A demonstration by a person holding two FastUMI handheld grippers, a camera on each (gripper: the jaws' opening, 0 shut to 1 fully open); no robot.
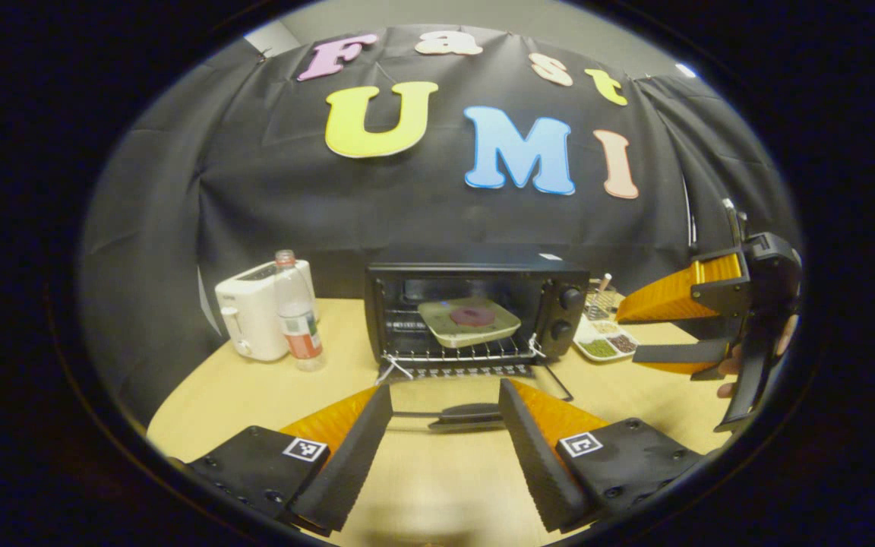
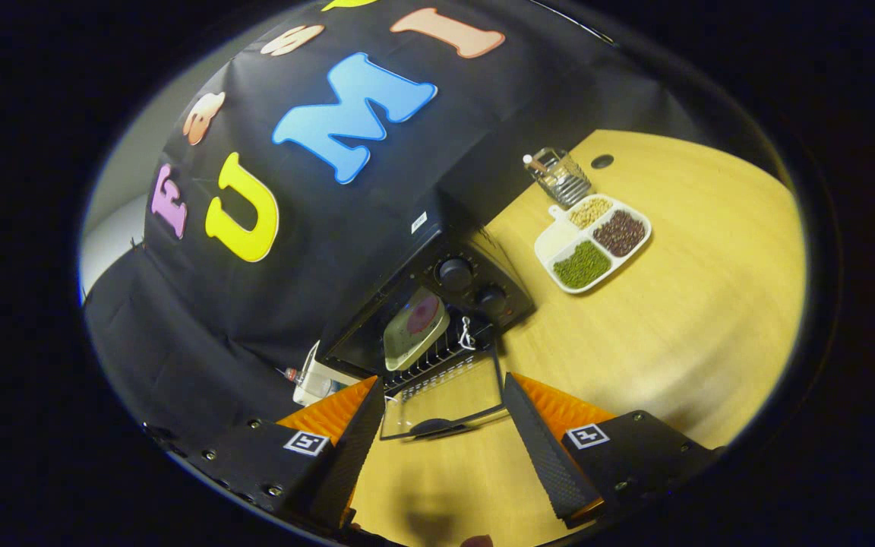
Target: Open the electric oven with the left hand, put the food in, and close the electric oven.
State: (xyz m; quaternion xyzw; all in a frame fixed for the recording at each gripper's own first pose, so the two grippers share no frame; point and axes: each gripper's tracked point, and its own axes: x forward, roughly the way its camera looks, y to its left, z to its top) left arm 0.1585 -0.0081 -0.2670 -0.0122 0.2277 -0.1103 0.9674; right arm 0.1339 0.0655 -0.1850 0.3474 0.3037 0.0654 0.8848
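A black electric oven stands at the back of the wooden table, its glass door folded down flat toward me. On its wire rack rests a pale green plate carrying a dark red round piece of food. My left gripper is open just in front of the door's handle, touching nothing. The right gripper hovers open at the far right of the left gripper view, held by a hand. In the right gripper view the oven appears tilted, with the right gripper open above the lowered door.
A white toaster and a plastic bottle stand left of the oven. Right of it sit a divided white tray of beans and a metal utensil holder. Bare tabletop extends to the right.
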